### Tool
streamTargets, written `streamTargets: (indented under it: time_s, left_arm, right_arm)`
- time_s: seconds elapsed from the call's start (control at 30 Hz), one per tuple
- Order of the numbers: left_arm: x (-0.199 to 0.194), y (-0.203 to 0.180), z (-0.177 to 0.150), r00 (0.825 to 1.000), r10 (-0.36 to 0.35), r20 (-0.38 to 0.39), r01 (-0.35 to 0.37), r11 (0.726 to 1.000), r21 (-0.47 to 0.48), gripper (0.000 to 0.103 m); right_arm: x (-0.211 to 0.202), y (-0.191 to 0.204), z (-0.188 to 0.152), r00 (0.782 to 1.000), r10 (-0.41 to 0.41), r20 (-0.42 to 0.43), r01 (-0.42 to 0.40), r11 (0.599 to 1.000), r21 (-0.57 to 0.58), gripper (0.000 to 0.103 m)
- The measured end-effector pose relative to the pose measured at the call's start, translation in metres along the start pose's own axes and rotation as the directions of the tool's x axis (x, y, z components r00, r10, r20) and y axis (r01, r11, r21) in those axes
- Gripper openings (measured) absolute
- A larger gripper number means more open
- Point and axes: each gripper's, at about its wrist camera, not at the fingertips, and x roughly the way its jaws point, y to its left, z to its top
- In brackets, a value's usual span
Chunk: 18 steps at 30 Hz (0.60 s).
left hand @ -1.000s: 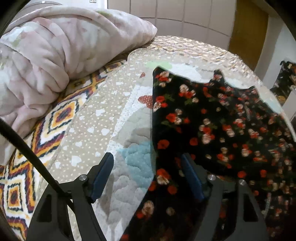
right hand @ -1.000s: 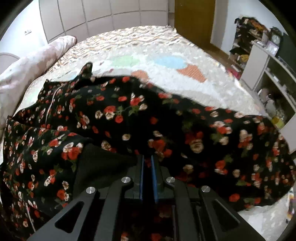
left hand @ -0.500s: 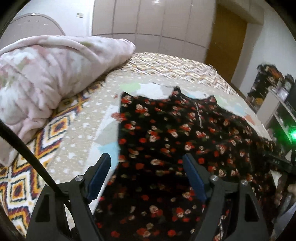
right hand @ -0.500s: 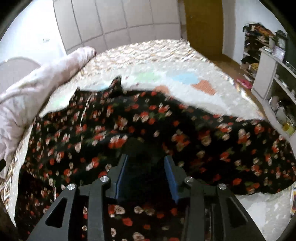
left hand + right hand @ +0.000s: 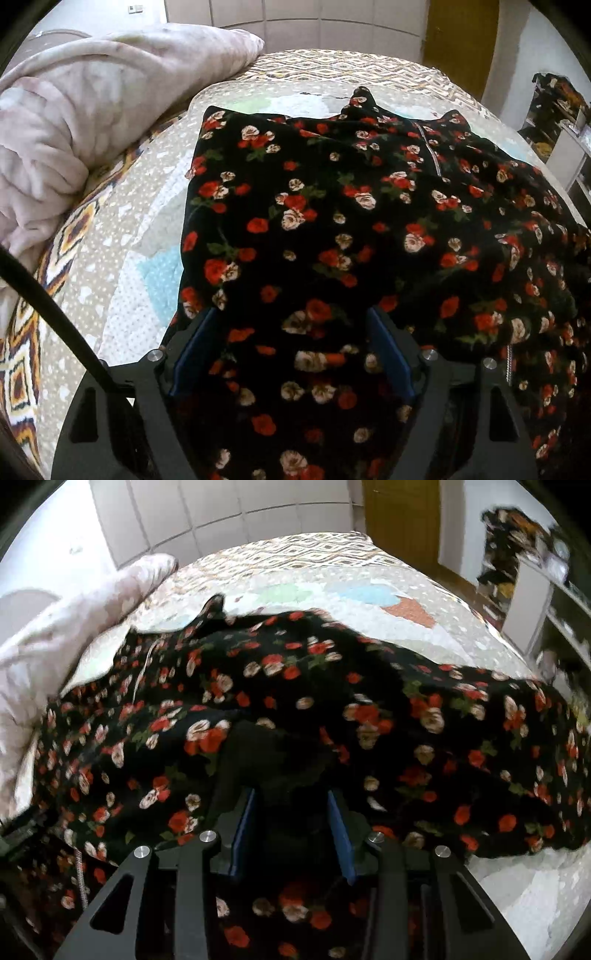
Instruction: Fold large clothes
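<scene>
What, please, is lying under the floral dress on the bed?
The dress lies on a patchwork quilt, which shows along its left and far edges. What the quilt looks like beneath the dress is hidden.

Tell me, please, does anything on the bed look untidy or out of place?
Mostly the dress: it lies rumpled across the quilt, with its plain black inside turned out near the right tool. A pink blanket is bunched up beside it.

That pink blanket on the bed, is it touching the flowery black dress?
Apart. In the left wrist view a strip of patterned quilt lies bare between the pink blanket and the near edge of the floral dress.
</scene>
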Motion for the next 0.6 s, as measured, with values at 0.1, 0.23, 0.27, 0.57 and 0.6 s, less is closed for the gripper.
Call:
streamTargets:
  time_s: [0.1, 0.23, 0.27, 0.57, 0.6]
  left_arm:
    - [-0.012, 0.004, 0.0, 0.999, -0.038, 0.005, 0.038, 0.999, -0.01, 0.08]
    - [-0.04, 0.006, -0.002, 0.994, -0.098, 0.054, 0.1, 0.994, -0.032, 0.08]
    - [-0.045, 0.005, -0.002, 0.992, -0.11, 0.062, 0.112, 0.993, -0.034, 0.08]
    - [-0.07, -0.017, -0.013, 0.976, -0.196, 0.094, 0.199, 0.98, -0.02, 0.08]
    - [-0.071, -0.019, -0.014, 0.975, -0.202, 0.098, 0.203, 0.979, -0.01, 0.08]
  right_arm:
    - [-0.022, -0.037, -0.005, 0.999, 0.008, 0.031, -0.011, 0.996, 0.091, 0.041]
    - [-0.054, -0.116, -0.024, 0.996, -0.06, 0.061, 0.043, 0.967, 0.252, 0.043]
    - [-0.056, -0.13, -0.026, 0.996, -0.066, 0.058, 0.047, 0.958, 0.284, 0.043]
    - [-0.075, -0.215, -0.065, 0.985, 0.086, 0.152, -0.16, 0.792, 0.589, 0.043]
    - [-0.079, -0.217, -0.068, 0.985, 0.059, 0.159, -0.143, 0.792, 0.593, 0.043]
